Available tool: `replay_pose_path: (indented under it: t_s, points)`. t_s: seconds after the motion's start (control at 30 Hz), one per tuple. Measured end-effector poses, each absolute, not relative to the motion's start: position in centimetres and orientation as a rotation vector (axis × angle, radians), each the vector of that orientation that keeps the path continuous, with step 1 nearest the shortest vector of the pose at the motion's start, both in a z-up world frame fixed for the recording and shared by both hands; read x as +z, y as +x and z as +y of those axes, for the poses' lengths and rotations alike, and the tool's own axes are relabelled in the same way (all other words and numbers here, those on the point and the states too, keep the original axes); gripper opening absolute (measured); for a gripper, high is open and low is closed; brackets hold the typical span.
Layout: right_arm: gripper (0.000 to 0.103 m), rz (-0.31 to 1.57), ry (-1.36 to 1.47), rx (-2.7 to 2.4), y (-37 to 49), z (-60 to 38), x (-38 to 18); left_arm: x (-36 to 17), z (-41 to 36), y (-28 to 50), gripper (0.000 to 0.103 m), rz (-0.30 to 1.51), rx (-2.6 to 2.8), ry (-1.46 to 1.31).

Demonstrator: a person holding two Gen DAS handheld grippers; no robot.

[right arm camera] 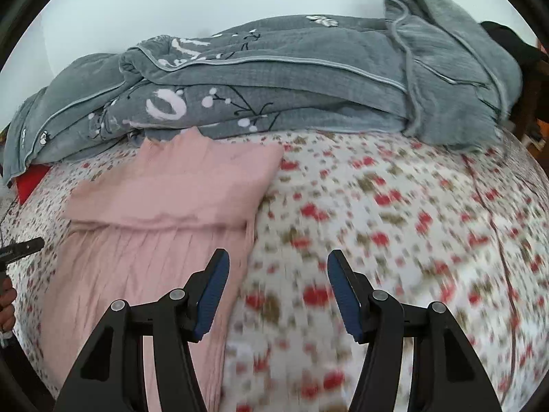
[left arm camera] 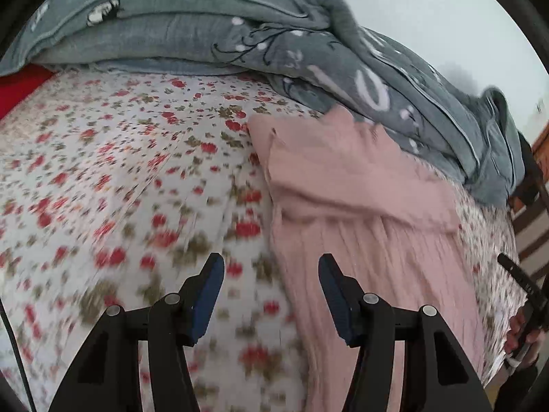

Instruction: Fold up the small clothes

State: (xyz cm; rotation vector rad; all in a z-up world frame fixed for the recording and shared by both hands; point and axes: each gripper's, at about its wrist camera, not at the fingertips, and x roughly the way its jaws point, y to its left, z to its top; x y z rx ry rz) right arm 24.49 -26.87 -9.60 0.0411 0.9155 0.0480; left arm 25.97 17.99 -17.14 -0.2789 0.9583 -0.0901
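Pink ribbed fabric, the small garment [left arm camera: 360, 206], lies on a bed covered by a white floral sheet [left arm camera: 120, 171]; its far end is folded back over itself, forming a doubled panel. In the left wrist view it occupies the centre right of the frame; in the right wrist view the garment [right arm camera: 164, 206] fills the centre left. A grey quilt [right arm camera: 274, 79] is heaped across the top of both frames, touching the garment's far edge. Left gripper [left arm camera: 271, 295]: jaws spread wide and empty, poised above the garment's left edge. Right gripper [right arm camera: 278, 292]: jaws likewise wide apart and holding nothing, above its right edge. Motion blur softens the sheet pattern. A red item [right arm camera: 31, 182] shows beneath the quilt at the left edge of the right wrist view.
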Motion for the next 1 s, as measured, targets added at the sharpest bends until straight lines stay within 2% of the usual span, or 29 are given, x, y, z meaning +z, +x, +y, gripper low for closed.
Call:
replay_pose_path:
  t_s: [0.13,0.17,0.23,0.67,0.7,0.8,1.0]
  points:
    - [0.058,0.950,0.089,0.087,20.8,-26.6,-9.8,-16.7,17.3,22.2,0.055,0.961,-0.103,-0.286]
    - [0.053,0.972,0.085,0.100,19.8,-26.4,-10.0,-16.8,17.1,21.3,0.055,0.966,-0.105,-0.284]
    - [0.050,0.982,0.077,0.125,17.9,-25.7,-10.2,-16.7,16.6,19.5,0.054,0.965,-0.122,-0.279]
    - [0.050,1.010,0.133,0.225,7.1,-24.1,-13.4,-19.8,12.1,9.4,0.055,1.022,-0.182,-0.240]
    - [0.050,0.998,0.117,0.237,6.4,-23.7,-13.4,-20.0,11.7,9.0,0.057,1.024,-0.187,-0.221]
    - [0.050,0.951,0.038,0.259,4.5,-22.1,-13.4,-20.8,10.2,7.7,0.070,1.031,-0.196,-0.146]
    - [0.050,0.853,-0.195,0.334,1.1,-17.9,-13.7,-21.5,7.7,6.0,0.070,1.012,-0.249,-0.065]
